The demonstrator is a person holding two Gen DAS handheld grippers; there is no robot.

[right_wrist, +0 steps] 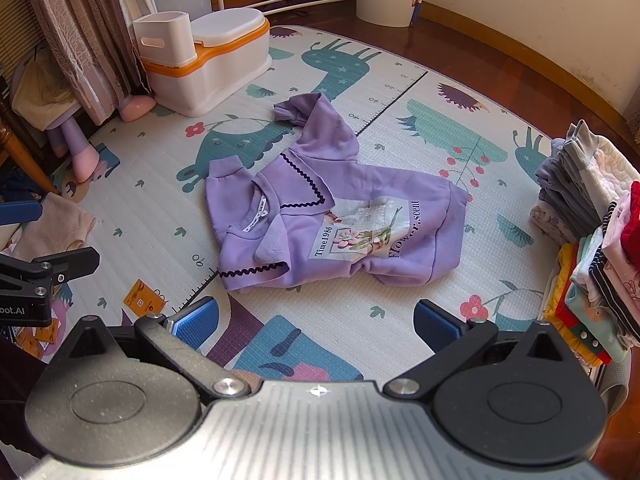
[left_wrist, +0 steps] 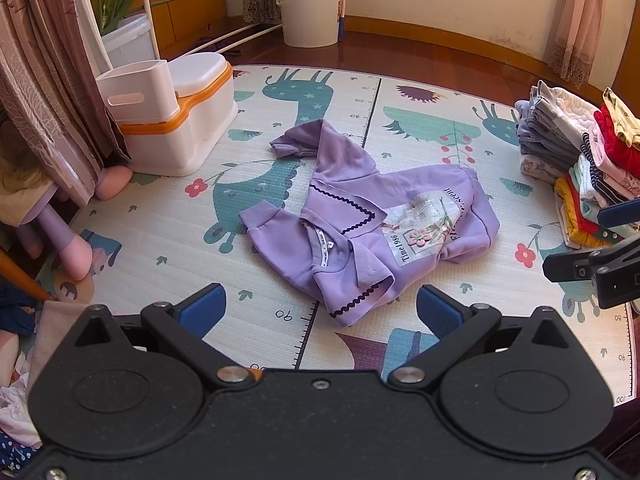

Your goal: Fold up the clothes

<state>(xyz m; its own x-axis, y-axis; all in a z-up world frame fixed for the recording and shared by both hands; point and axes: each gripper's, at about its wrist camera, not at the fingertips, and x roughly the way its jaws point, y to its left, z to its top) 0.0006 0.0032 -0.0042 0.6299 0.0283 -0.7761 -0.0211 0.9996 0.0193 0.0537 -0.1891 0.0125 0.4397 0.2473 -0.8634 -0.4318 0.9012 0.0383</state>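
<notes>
A purple child's sweatshirt [left_wrist: 360, 216] [right_wrist: 340, 208] with a dark wavy-trimmed collar and a flower print lies rumpled in the middle of the play mat [left_wrist: 168, 240] [right_wrist: 160, 216]. One sleeve reaches toward the far side, the other is bunched at the near left. My left gripper [left_wrist: 318, 314] hovers open just in front of the collar end, nothing between its blue pads. My right gripper [right_wrist: 316, 320] is also open and empty, short of the sweatshirt's near edge. In the left wrist view the right gripper [left_wrist: 592, 248] shows at the right edge.
Stacks of folded clothes [left_wrist: 576, 160] [right_wrist: 592, 220] stand at the right of the mat. A white and orange potty [left_wrist: 180, 112] [right_wrist: 208, 56] sits at the far left, a white bucket [left_wrist: 312, 4] behind. Loose garments [right_wrist: 60, 224] and orange cards [right_wrist: 142, 296] lie at the near left.
</notes>
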